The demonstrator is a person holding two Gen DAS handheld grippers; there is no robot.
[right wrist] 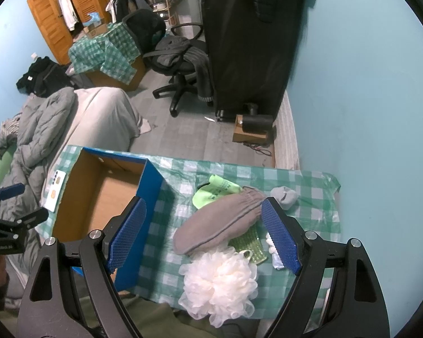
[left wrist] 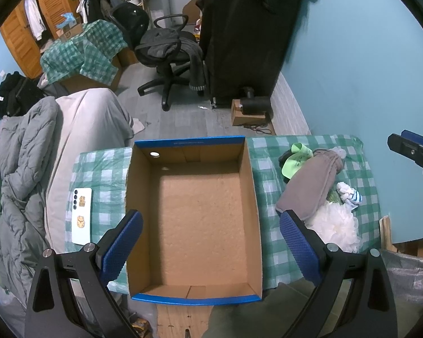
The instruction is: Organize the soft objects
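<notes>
An empty cardboard box with a blue rim [left wrist: 196, 219] [right wrist: 98, 197] sits on the green checked tablecloth [left wrist: 98, 174] [right wrist: 310, 197]. To its right lies a pile of soft things: a grey-brown mitt [left wrist: 310, 186] [right wrist: 220, 222], a lime green sock [left wrist: 294, 160] [right wrist: 214, 193], a white bath pouf [left wrist: 338, 225] [right wrist: 220, 284], a white striped sock [left wrist: 349, 193], a grey sock [right wrist: 284, 194] and a green scrubber [right wrist: 248, 243]. My left gripper [left wrist: 211, 242] is open above the box. My right gripper [right wrist: 204, 233] is open above the mitt and pouf.
A white phone [left wrist: 82, 215] [right wrist: 55, 194] lies on the cloth left of the box. A bed with a grey quilt [left wrist: 22, 174] is to the left. An office chair [left wrist: 169, 53] and a black wardrobe [left wrist: 248, 33] stand beyond the table.
</notes>
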